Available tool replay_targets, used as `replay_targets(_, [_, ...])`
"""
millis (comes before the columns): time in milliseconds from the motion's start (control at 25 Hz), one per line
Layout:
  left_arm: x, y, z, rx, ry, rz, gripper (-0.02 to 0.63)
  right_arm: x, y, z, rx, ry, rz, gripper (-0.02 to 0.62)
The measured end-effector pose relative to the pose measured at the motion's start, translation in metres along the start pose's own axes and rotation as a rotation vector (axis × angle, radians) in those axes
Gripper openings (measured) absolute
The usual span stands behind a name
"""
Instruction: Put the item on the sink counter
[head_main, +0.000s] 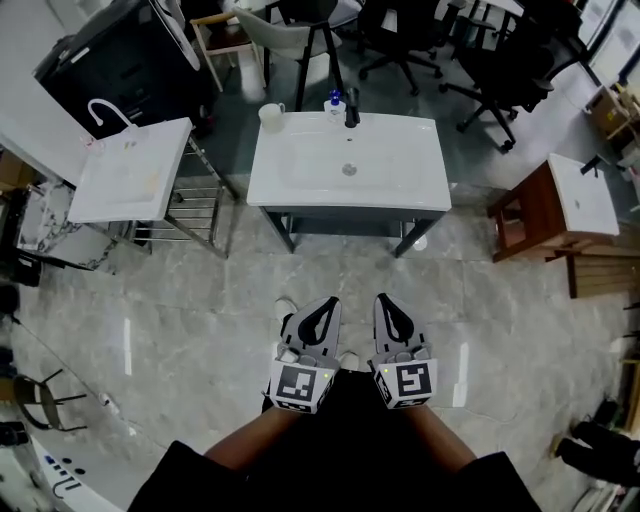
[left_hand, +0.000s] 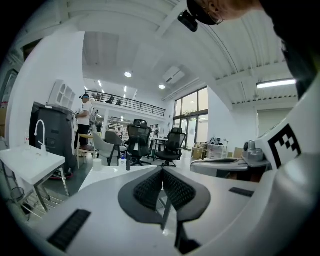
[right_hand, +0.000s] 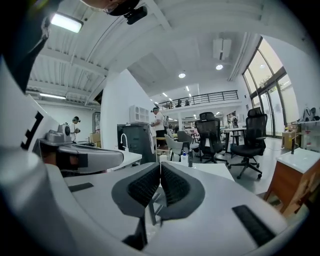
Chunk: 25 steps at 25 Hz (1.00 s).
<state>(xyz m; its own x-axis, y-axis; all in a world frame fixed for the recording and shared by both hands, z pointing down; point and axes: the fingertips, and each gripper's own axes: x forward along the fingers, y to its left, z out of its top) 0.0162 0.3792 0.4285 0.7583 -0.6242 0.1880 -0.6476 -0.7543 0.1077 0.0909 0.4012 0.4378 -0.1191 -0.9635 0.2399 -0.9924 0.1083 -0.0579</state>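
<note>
left tongs (head_main: 323, 308) and right tongs (head_main: 387, 302) were held side by side low in front of the person, over bare floor (head_main: 200, 300). both were pinched fully together with nothing between the pads, which the left gripper view (left_hand: 162, 171) and the right gripper view (right_hand: 160, 166) both showed.

the sink table (head_main: 400, 192) stood well ahead of both tongs. a cup (head_main: 271, 116) sat on its far left corner, ahead-left of the left tongs. a small blue-capped bottle (head_main: 335, 103) sat at the far edge, just beside the black faucet (head_main: 352, 108).

no view settled which one was the task's item. with both already on the table and the tongs empty, this fit an item already set down or one to be fetched from somewhere out of view.

handling, as a guess: the cup looked light and stiff, maybe breakable. it was best pinched across its wall below the rim, since the handle looked too small. the bottle looked light, smooth and slippery, so mid-body was the spot, not the cap, and the close faucet left little room on that side.
</note>
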Motion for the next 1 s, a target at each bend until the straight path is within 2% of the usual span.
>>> replay_targets(360, [-0.002,-0.041,0.010,0.048,-0.033,0.005,0.015,-0.040,-0.022,0.014,-0.030,-0.033,-0.009,0.031])
replay_targets(600, [0.003,-0.047,0.014,0.073,-0.029,0.020,0.015,-0.042,-0.029,0.017,-0.022,-0.061,0.000,0.031])
replay_targets(1000, [0.020,-0.054,0.027,0.069,-0.044,-0.023,0.015,-0.038,-0.040,0.033,-0.032,-0.070,0.000,0.031])
